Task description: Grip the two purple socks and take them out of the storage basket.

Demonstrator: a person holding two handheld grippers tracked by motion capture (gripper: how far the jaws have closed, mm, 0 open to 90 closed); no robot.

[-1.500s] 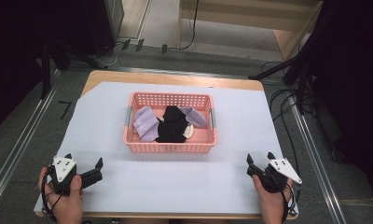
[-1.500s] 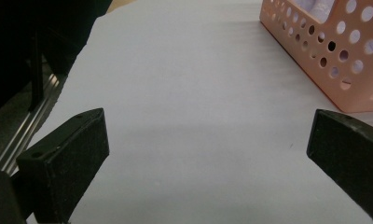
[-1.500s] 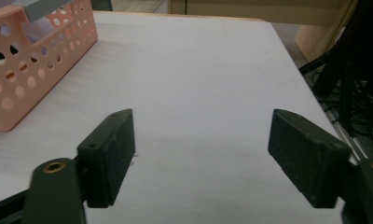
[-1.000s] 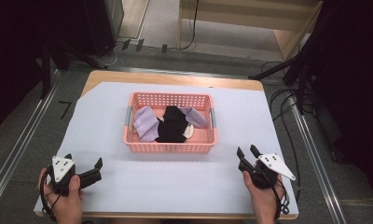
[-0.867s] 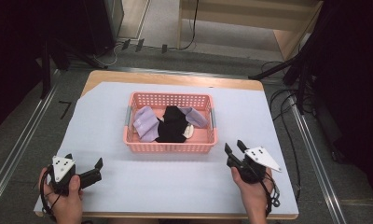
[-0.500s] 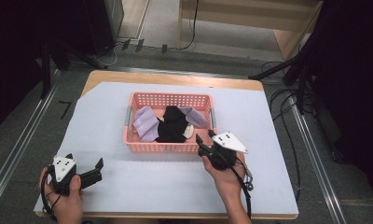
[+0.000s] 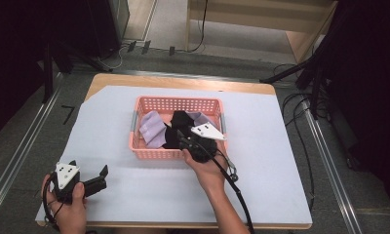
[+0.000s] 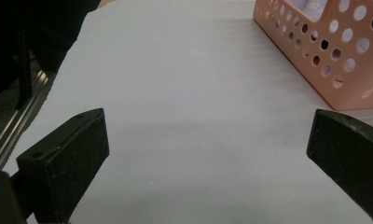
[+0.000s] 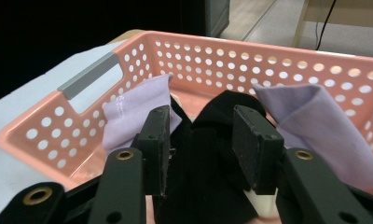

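Right gripper [image 7: 179, 138], on the high view, is lowered into the pink basket [image 7: 149, 152] over the black cloth [image 7: 177, 120], which lies between two lavender cloths; I judge a pick is intended. Left gripper [image 7: 104, 172] rests parked on the white table cover [image 7: 271, 146], jaws spread. Left gripper view confirms wide-open jaws over bare cover. Right gripper view shows my jaws straddling the black cloth [image 9: 212, 140], part-open, not yet pinched.

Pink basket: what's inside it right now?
The pink basket holds lilac cloths and a black cloth, with the right claw around the black one. Something white peeks out beneath; the basket floor is mostly covered.
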